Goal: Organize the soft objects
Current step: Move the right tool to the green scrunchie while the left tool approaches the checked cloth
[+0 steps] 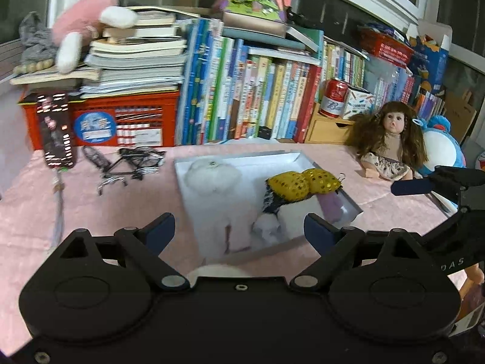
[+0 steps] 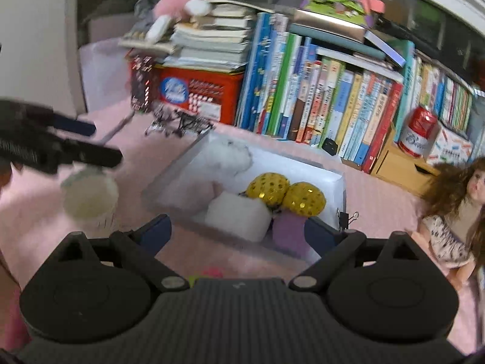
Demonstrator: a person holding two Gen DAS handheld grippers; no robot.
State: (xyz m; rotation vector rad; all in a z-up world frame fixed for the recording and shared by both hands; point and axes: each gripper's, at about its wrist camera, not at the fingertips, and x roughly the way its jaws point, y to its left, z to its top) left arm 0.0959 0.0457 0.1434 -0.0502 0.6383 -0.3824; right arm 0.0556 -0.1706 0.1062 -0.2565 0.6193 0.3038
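A white tray (image 1: 242,163) (image 2: 303,170) lies on the pink cloth and holds soft things. In it are a white fluffy ball (image 1: 212,173) (image 2: 233,154), two yellow sequinned balls (image 1: 291,185) (image 2: 268,188), a white foam block (image 2: 239,215) and a purple piece (image 1: 330,206) (image 2: 289,233). My left gripper (image 1: 239,227) hovers open over the tray's near edge, nothing between its fingers. My right gripper (image 2: 239,232) is open too, empty, above the tray's near side. The left gripper (image 2: 91,141) also shows, blurred, at the left of the right wrist view.
A doll (image 1: 391,139) (image 2: 454,212) sits right of the tray, a blue plush (image 1: 442,148) behind it. A wall of books (image 1: 242,91), a red crate (image 1: 121,118) and a red can (image 1: 333,97) line the back. A pink plush (image 1: 85,24) lies on the stacked books. A cream cup (image 2: 91,197) stands left of the tray.
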